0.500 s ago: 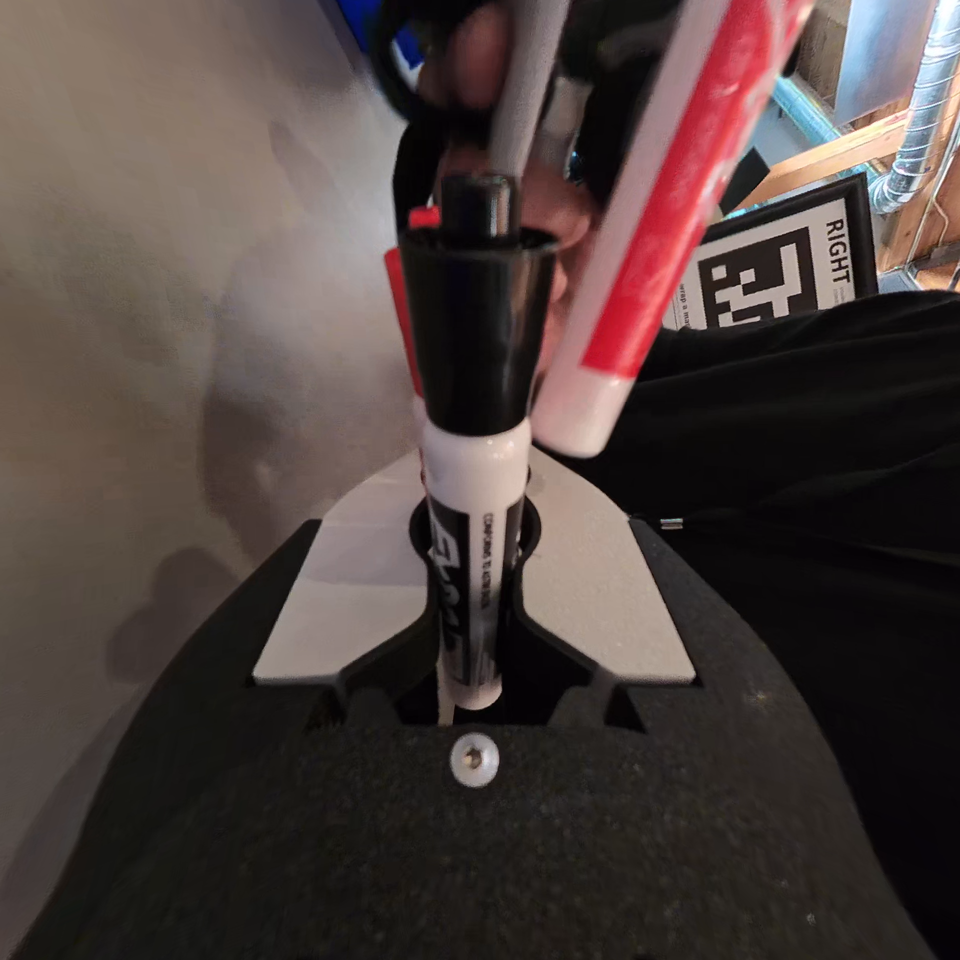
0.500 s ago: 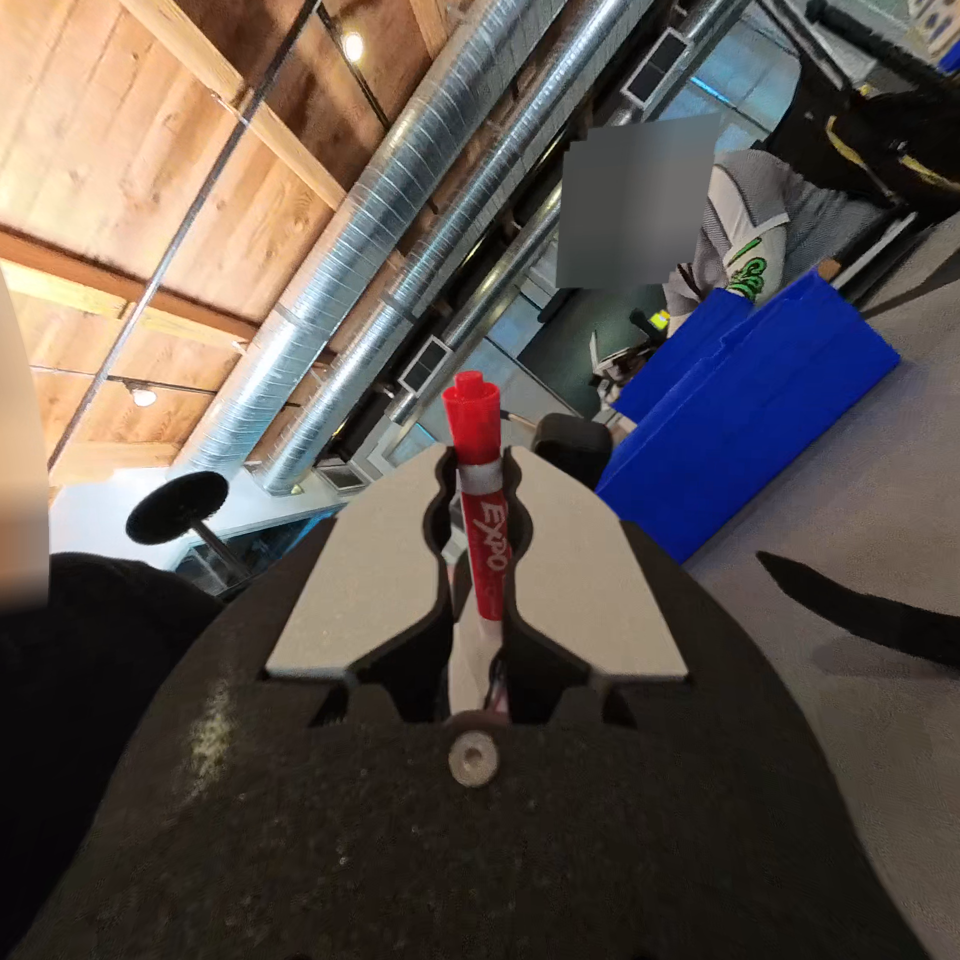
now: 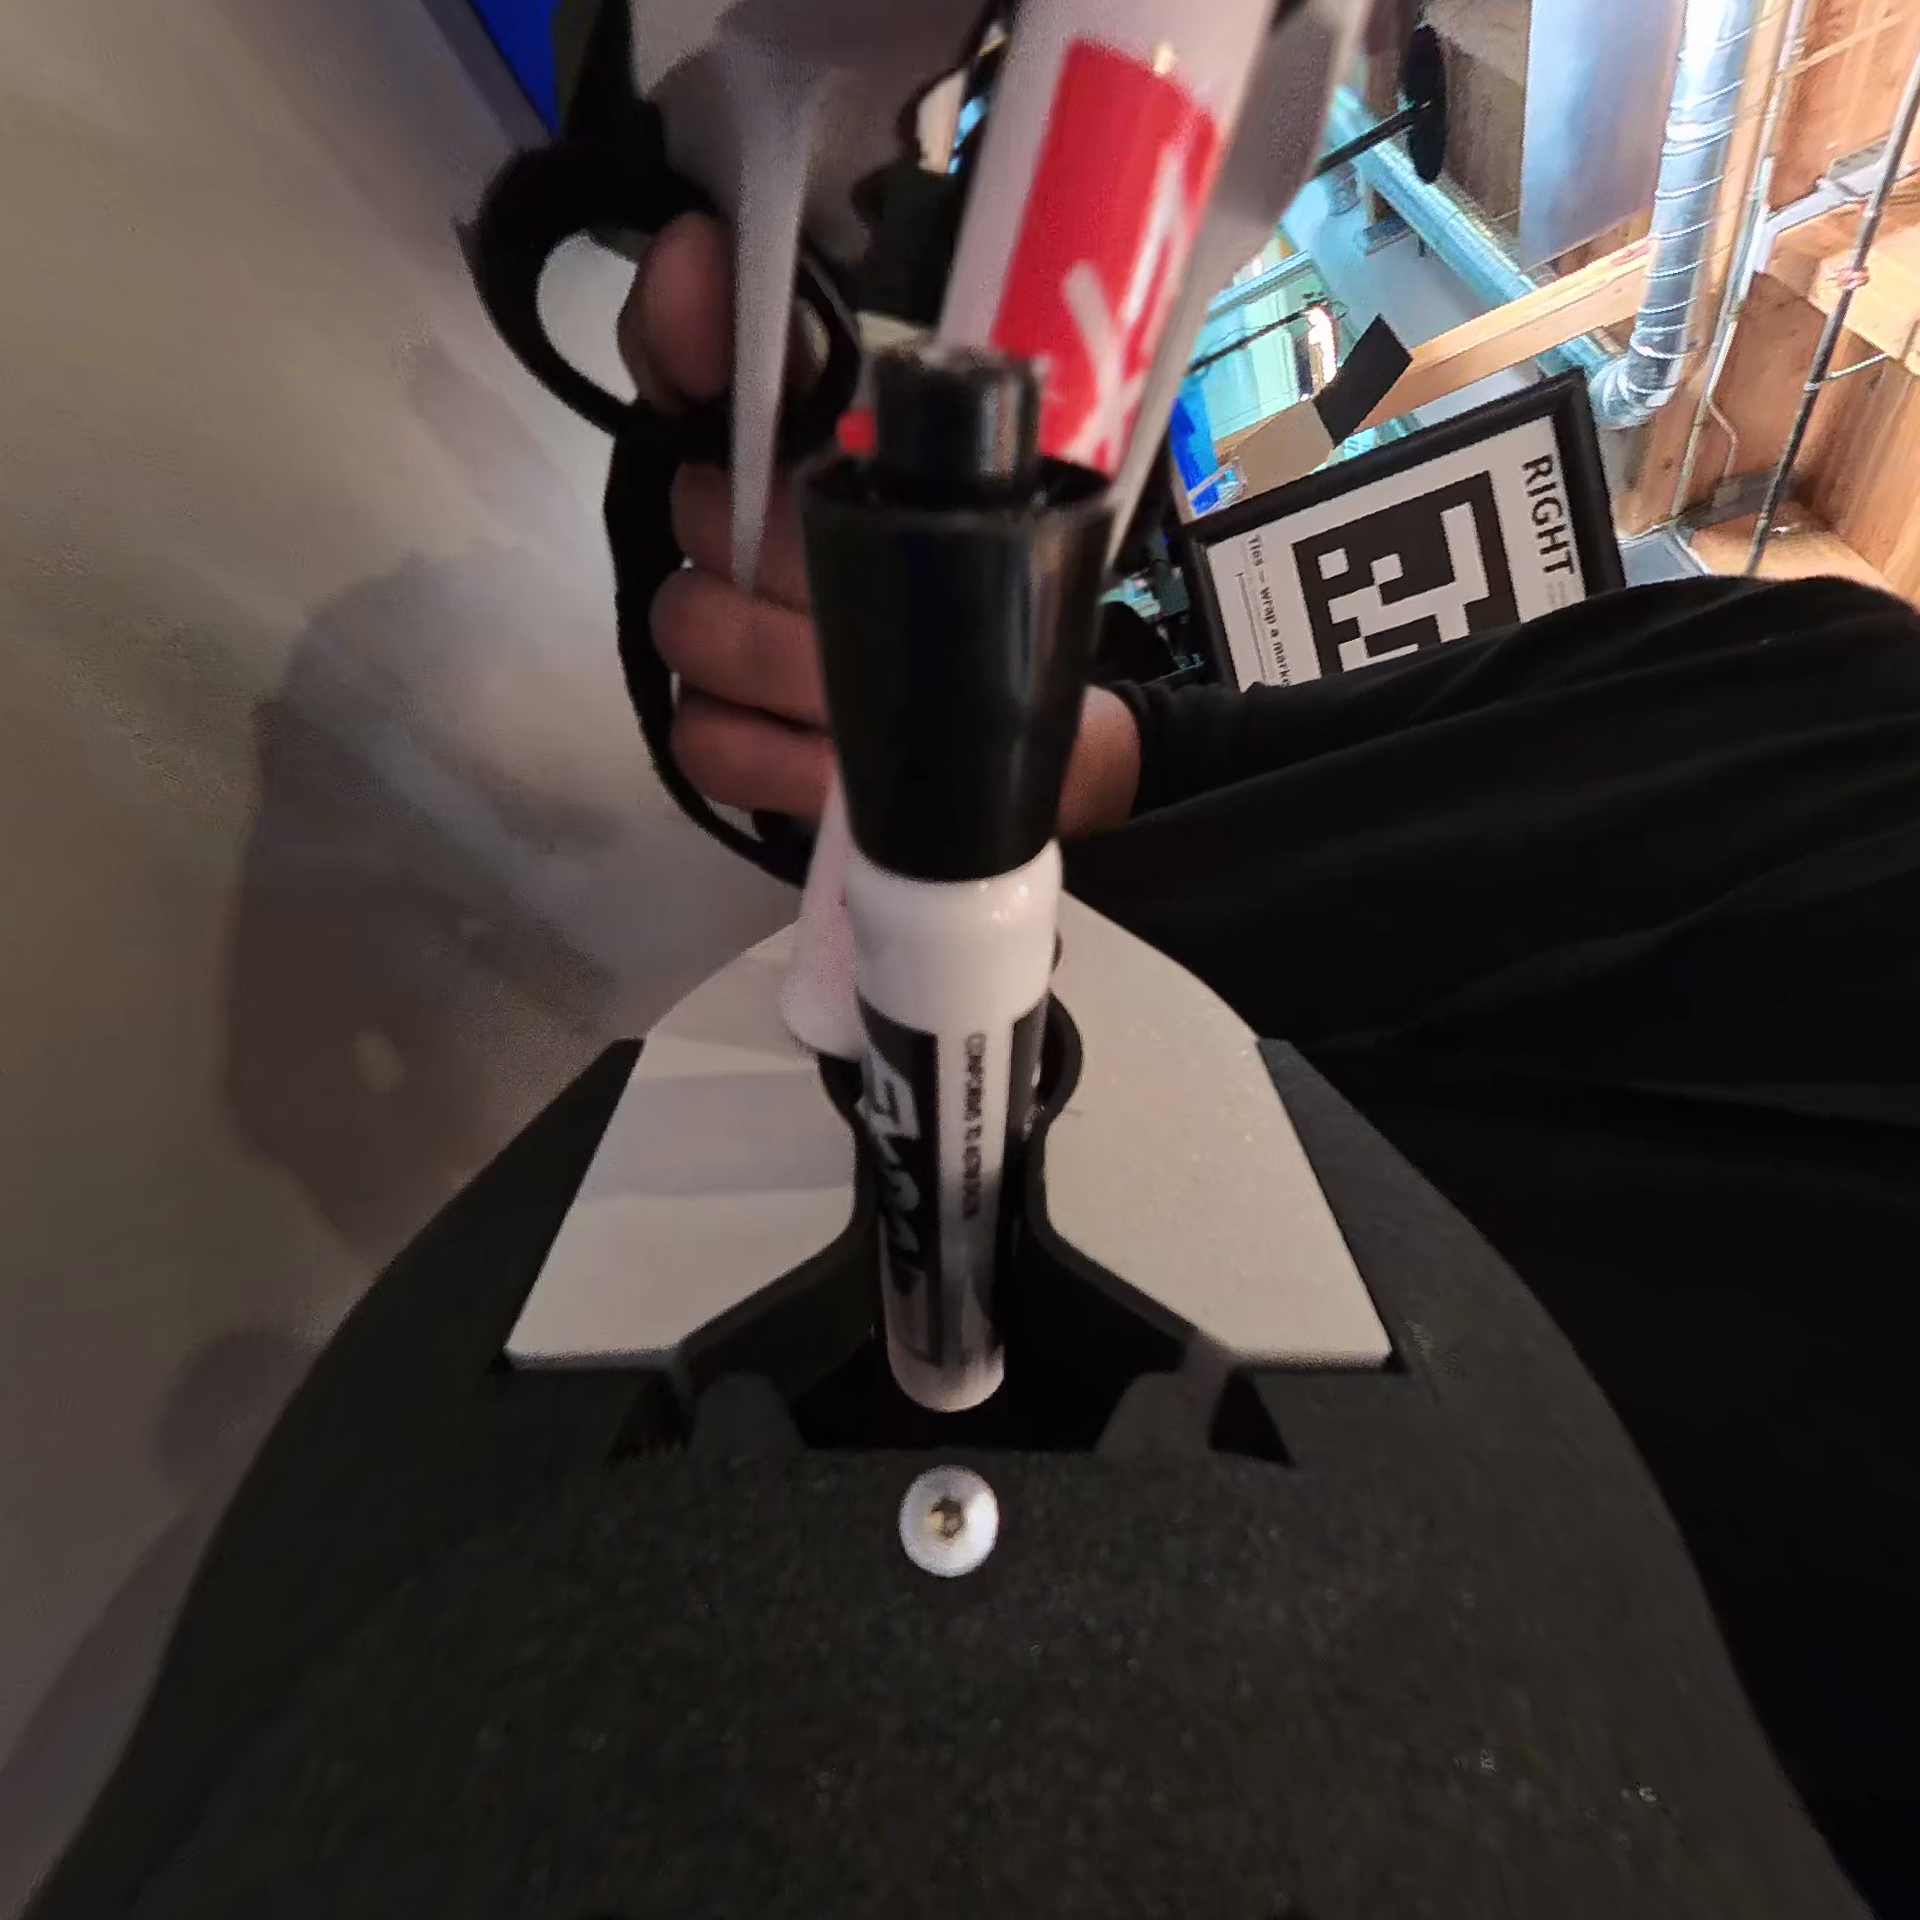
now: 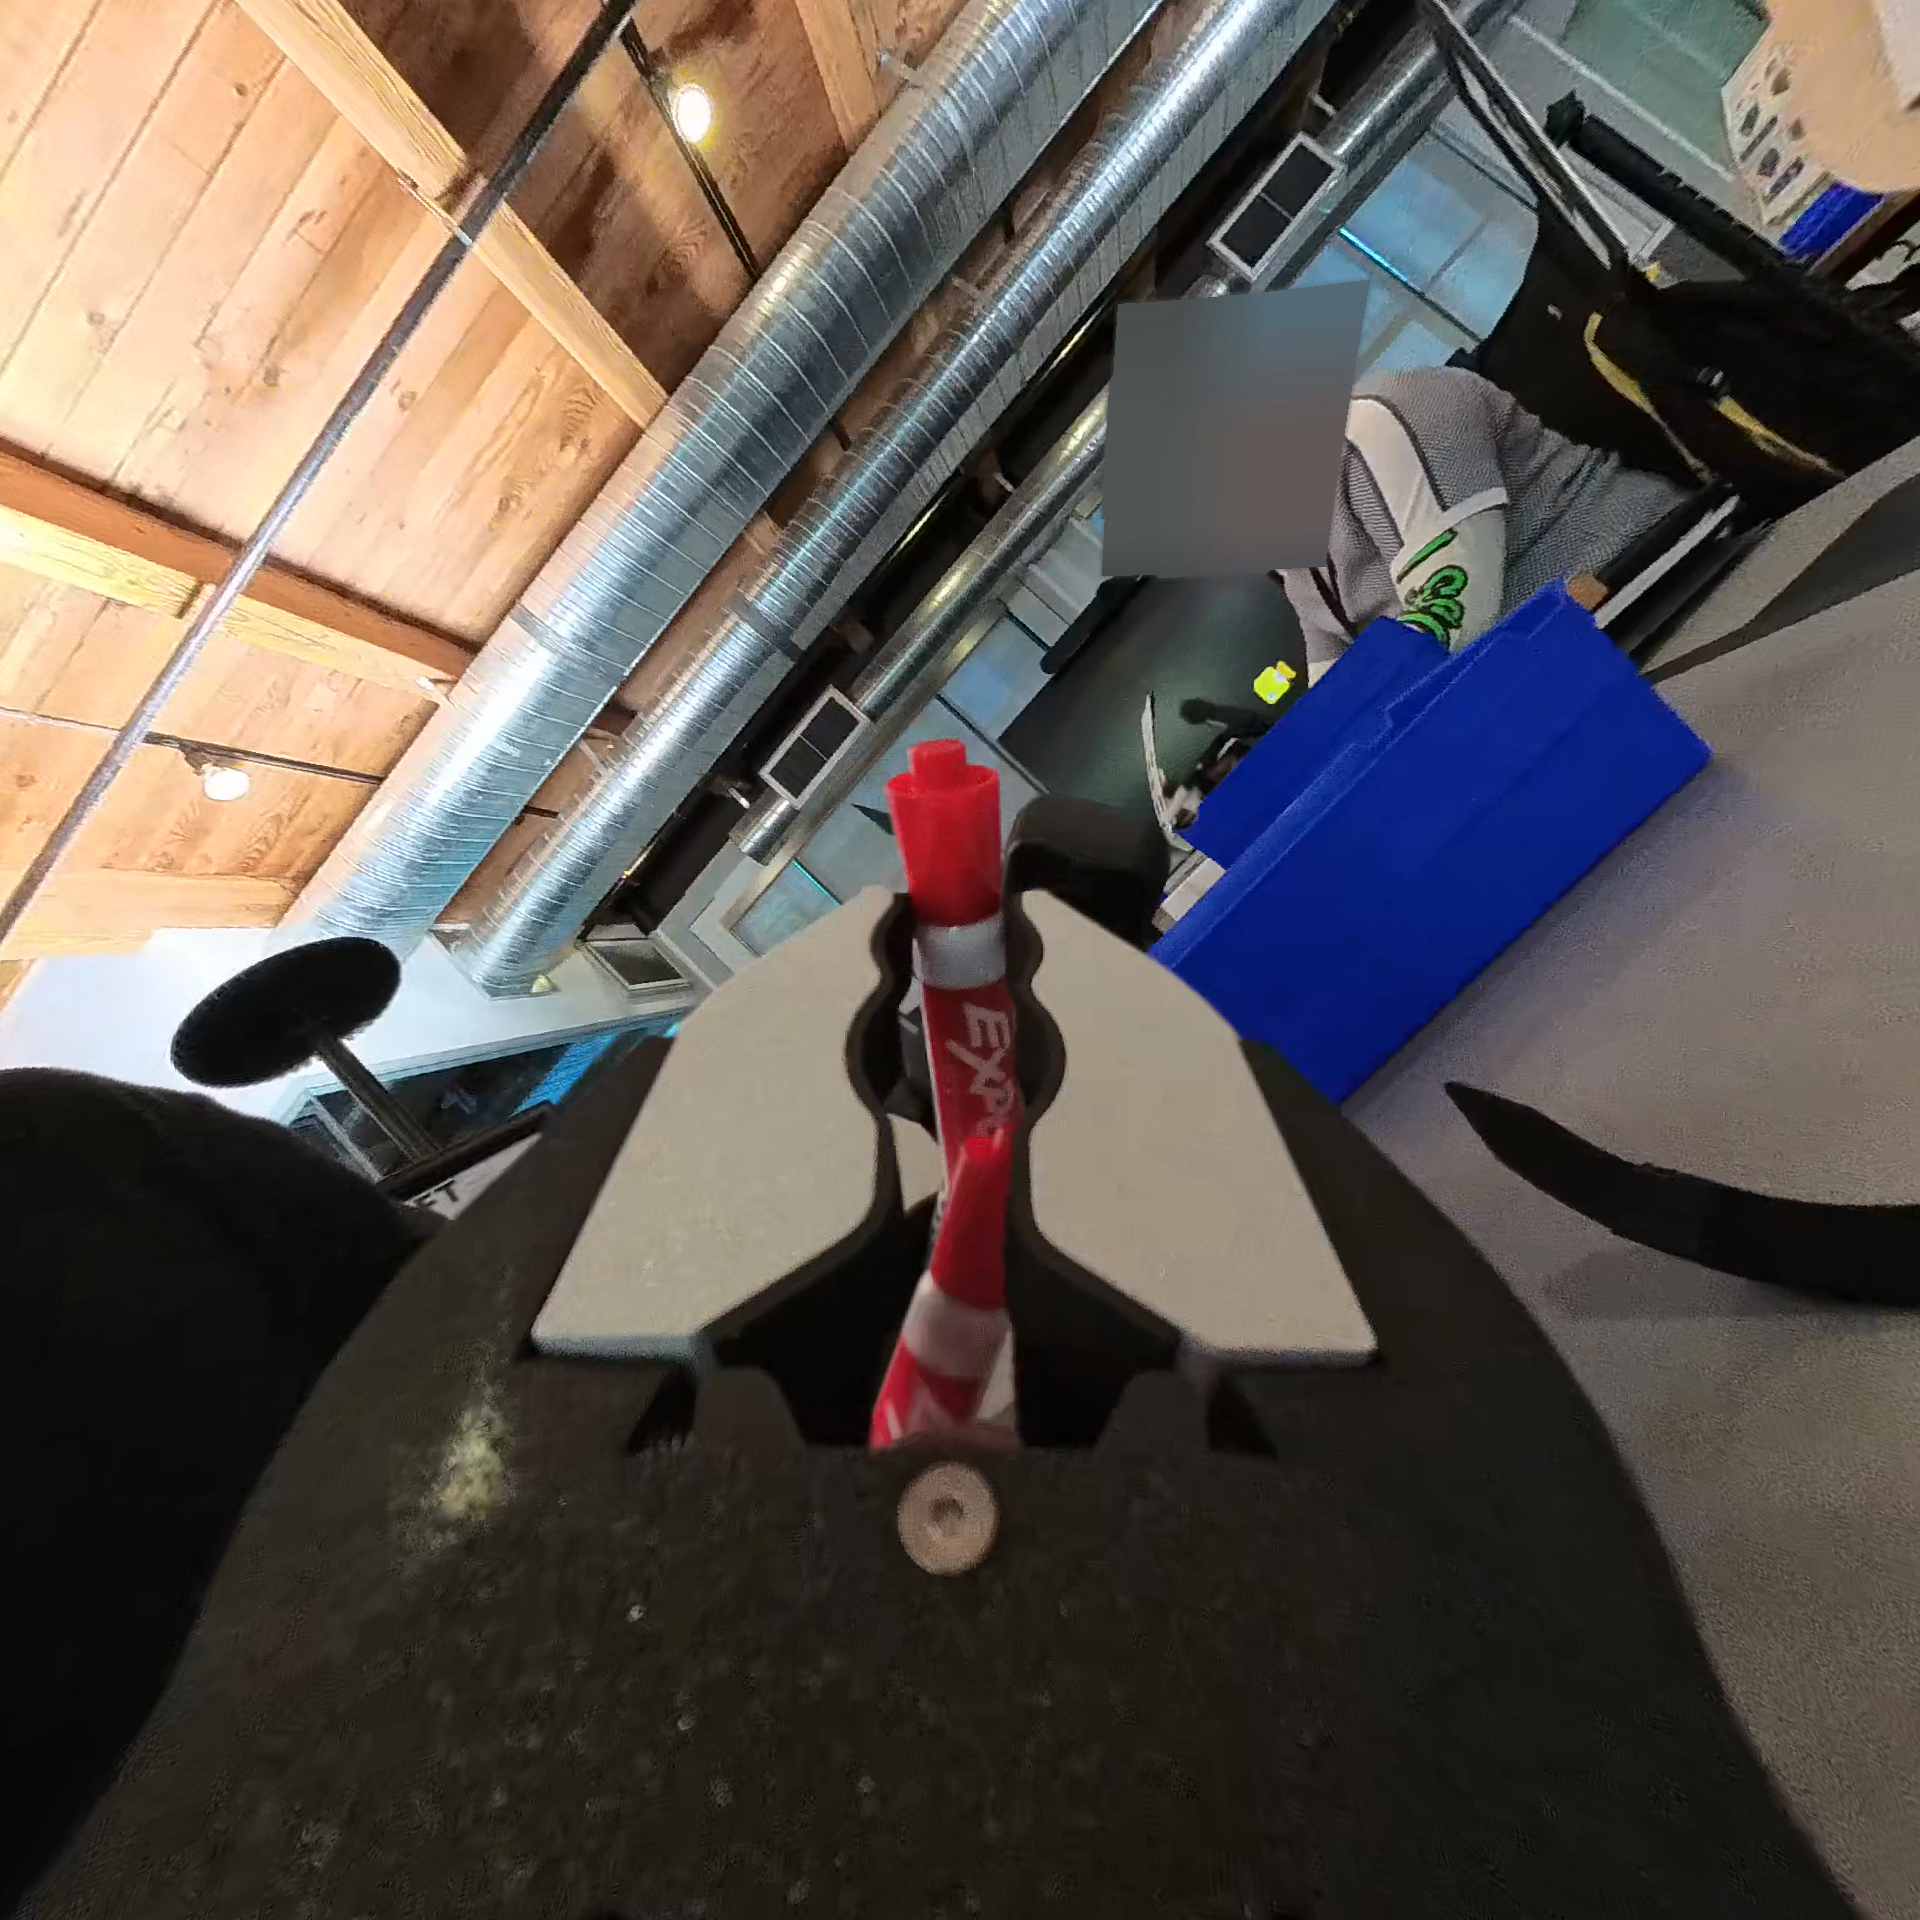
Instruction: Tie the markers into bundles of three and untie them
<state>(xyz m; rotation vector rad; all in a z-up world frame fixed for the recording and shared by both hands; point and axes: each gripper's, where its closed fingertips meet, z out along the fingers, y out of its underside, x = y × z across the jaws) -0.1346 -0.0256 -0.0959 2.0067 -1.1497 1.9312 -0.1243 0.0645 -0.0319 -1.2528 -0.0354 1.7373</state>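
In the left wrist view, my left gripper (image 3: pixel 940 971) is shut on a black-capped marker (image 3: pixel 940 831) with a white barrel that points straight ahead. A second white barrel (image 3: pixel 821 935) lies against its left side, mostly hidden. A blurred red marker (image 3: pixel 1091 239) hangs above, close to the lens, beside a hand (image 3: pixel 738 644) on the other gripper's black handle. In the right wrist view, my right gripper (image 4: pixel 951 920) is shut on a red marker (image 4: pixel 951 883) that points up. A second red marker (image 4: pixel 956 1299) lies between the fingers lower down. A black strap (image 4: pixel 1662 1195) lies on the grey table.
A blue bin (image 4: pixel 1434 862) stands on the grey table (image 4: pixel 1714 987) beyond the right gripper, with a seated person (image 4: pixel 1423 499) behind it. A framed sign with a square tag (image 3: pixel 1403 582) stands past a black sleeve (image 3: pixel 1507 935). Ducts and a wooden ceiling fill the upper left.
The red marker and the right gripper have moved up and closer in the left wrist view, uncovering the hand. A second red marker now shows low between the right fingers.
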